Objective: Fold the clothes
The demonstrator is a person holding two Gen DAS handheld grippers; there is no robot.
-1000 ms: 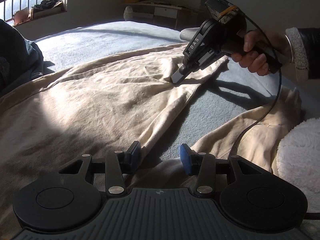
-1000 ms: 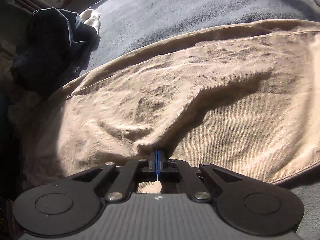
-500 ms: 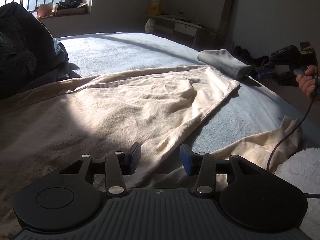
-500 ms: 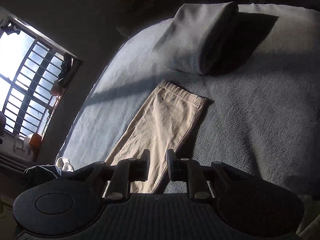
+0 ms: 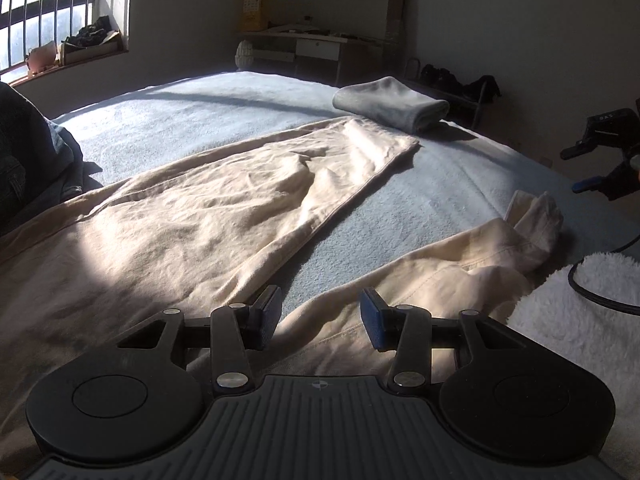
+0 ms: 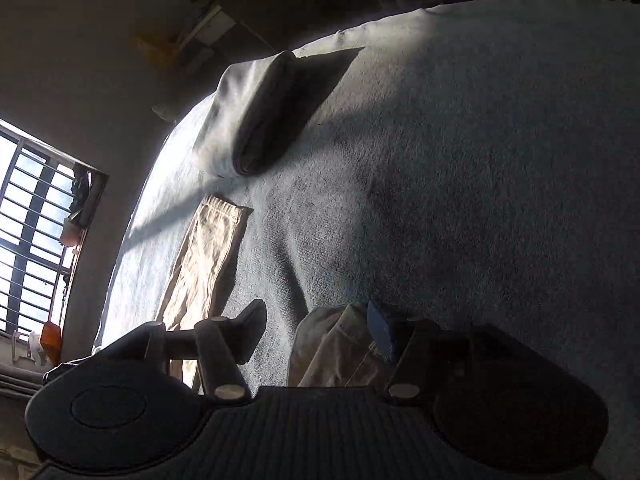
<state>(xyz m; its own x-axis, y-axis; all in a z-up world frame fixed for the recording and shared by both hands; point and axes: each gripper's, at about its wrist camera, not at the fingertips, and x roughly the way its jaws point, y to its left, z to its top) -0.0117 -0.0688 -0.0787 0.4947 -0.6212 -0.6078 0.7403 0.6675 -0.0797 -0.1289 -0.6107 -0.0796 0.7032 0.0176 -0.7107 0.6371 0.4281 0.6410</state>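
trousers (image 5: 224,216): beige, spread on grey-blue bed cover (image 5: 440,184), one leg flat, other leg's end bunched near bed edge
left gripper (image 5: 320,312): jaws apart, nothing between, over trousers
right gripper (image 6: 316,324): jaws opening, empty, above bunched leg end
folded grey cloth (image 5: 390,104): beside flat leg's hem

- Trousers (image 5: 224,216): plain cream-beige, no print.
- Bed (image 5: 192,120) cover: pale blue-grey, towelling texture.
- Folded towel (image 5: 390,104), just beyond the trousers' far hem: light grey.
- Left gripper (image 5: 320,316): black body, ribbed dark grey base, blue pads.
- Right gripper (image 6: 316,328): black, blue pad.
- Fleece (image 5: 580,320), right of the trousers: white.
- Clothes pile (image 5: 28,152), left of the trousers: dark navy.
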